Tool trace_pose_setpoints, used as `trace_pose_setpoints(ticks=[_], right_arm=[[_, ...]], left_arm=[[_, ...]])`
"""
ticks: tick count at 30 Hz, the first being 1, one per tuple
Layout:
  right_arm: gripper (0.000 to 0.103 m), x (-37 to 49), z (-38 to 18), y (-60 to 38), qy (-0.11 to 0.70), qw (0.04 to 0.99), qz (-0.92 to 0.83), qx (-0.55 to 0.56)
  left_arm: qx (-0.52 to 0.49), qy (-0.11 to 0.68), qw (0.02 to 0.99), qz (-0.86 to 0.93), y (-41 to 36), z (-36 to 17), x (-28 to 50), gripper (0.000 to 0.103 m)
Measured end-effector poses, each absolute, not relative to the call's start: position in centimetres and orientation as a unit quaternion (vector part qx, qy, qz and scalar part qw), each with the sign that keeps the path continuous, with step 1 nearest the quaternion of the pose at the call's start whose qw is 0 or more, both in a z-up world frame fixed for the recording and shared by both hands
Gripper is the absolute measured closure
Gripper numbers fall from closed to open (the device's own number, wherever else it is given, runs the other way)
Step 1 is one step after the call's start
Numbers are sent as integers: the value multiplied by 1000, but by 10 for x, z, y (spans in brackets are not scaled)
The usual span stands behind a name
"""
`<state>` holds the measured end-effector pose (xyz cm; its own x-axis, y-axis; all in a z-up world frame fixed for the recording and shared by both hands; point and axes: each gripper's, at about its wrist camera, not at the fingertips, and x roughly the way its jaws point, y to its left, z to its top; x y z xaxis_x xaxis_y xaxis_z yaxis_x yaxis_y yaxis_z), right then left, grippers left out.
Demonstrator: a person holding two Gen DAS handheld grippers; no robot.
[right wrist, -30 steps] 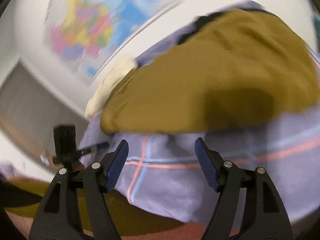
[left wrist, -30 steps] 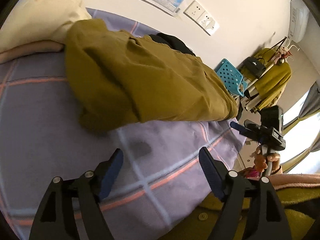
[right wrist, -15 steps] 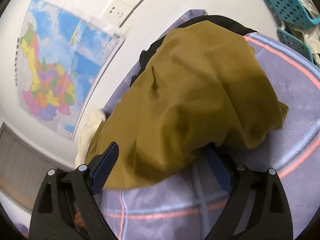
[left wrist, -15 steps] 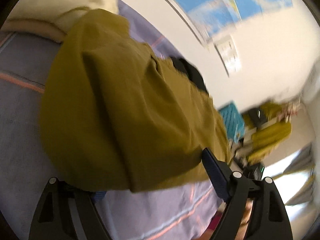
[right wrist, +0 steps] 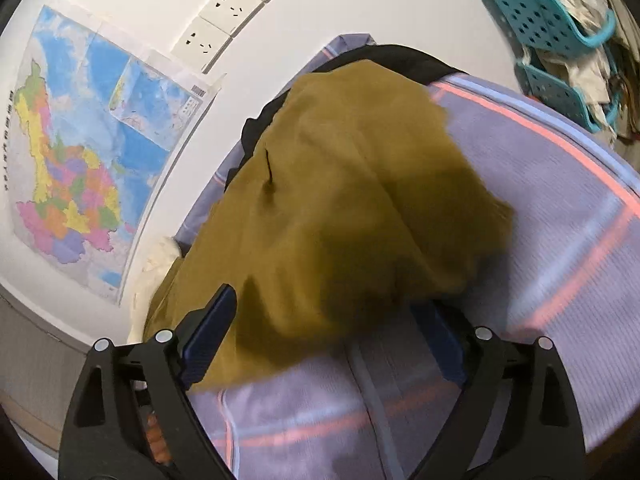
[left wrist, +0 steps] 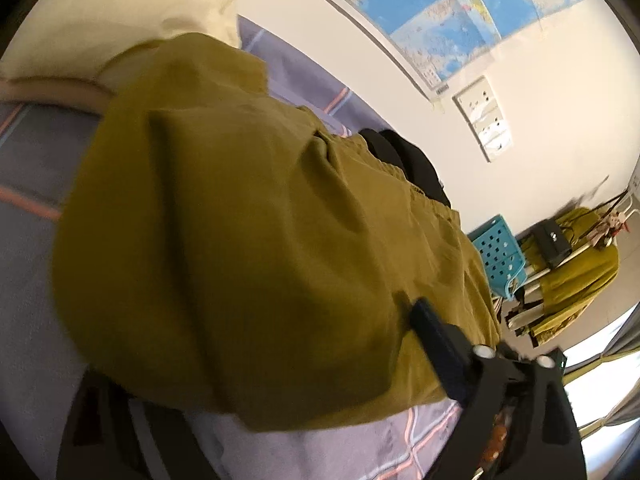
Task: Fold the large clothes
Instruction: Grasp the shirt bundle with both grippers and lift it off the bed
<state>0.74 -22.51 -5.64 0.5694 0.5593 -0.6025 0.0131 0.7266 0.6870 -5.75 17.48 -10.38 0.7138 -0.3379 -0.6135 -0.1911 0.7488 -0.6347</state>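
Garment (left wrist: 248, 248): olive-mustard cloth, bunched in a loose mound on the bed (left wrist: 28, 320); fills the centre of both wrist views.
Garment edges: near hem lies low in each frame, draped over the striped lilac sheet; far end rests on a black item (left wrist: 416, 168) by the wall.
Handling, judged: soft, limp, light to medium weight; no stiffness, so it will sag and drag wherever unsupported. Weave looks matte, not slippery. Not fragile.
Hold points, judged: take the near hem at two well-apart spots, one per gripper, near the corners; pinch a single layer or a clean fold, not the bulk of the mound.
Left gripper (left wrist: 280, 376): jaws have just been opening and stand wide; the hem lies between them, one finger under the cloth at lower left, the other on top at lower right. No pinch seen.
Right gripper (right wrist: 332, 340): jaws have just been opening and stand wide; cloth edge sits between them, pads not pressing.
Risk, judged: closing on several layers lifts the whole heap instead of spreading it.
Surroundings: map (right wrist: 80, 152) on the wall, upper left of the right view; teal basket (left wrist: 500, 256) at right.
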Motion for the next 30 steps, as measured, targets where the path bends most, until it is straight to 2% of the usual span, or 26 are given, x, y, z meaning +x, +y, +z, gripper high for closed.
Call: trace_pose_setpoints(ticks=[1, 4, 8, 10, 11, 12, 14, 15, 16, 17, 18, 19, 21, 23, 25, 27, 30], right_arm=[[4, 15, -56, -218, 429, 826, 170, 324], [5, 33, -58, -205, 414, 826, 184, 335], [16, 37, -56, -199, 373, 830, 220, 351], [22, 45, -64, -196, 396, 828, 211, 337], [18, 48, -66, -193, 407, 834, 195, 318], [9, 50, -66, -190, 404, 833, 201, 321], [8, 54, -67, -183, 405, 835, 195, 316], [10, 56, -69, -181, 402, 837, 197, 316], [23, 58, -71, -181, 396, 837, 197, 321], [32, 59, -73, -183, 396, 835, 197, 327], [49, 63, -78, -185, 401, 828, 203, 335], [61, 64, -80, -186, 404, 823, 209, 340], [69, 61, -77, -189, 399, 814, 243, 345], [68, 57, -68, -187, 397, 815, 256, 336], [57, 58, -67, -185, 408, 815, 249, 328], [50, 63, -73, -181, 422, 809, 249, 325], [31, 70, -77, -174, 426, 798, 264, 335]], left_arm=[[-347, 380, 856, -37, 176, -104, -54, 11], [-342, 392, 853, -36, 173, -104, -41, 7], [-357, 374, 856, -19, 183, -103, -36, 7], [-341, 360, 868, -12, 182, -104, -32, 7], [-330, 365, 871, -6, 179, -103, -30, 7], [-319, 371, 872, 1, 175, -102, -29, 7], [-319, 373, 871, 3, 177, -102, -26, 7], [-326, 373, 868, 0, 179, -103, -26, 8], [-330, 377, 865, 4, 182, -102, -25, 10], [-328, 382, 864, 11, 183, -102, -24, 18], [-323, 391, 862, 16, 184, -101, -22, 26], [-322, 398, 859, 16, 186, -101, -22, 31], [-331, 406, 852, 10, 191, -101, -22, 47], [-328, 407, 853, 1, 193, -98, -26, 49], [-323, 412, 852, -1, 193, -99, -25, 48], [-346, 412, 843, -9, 199, -105, -21, 35], [-382, 400, 833, -25, 204, -107, -19, 25]])
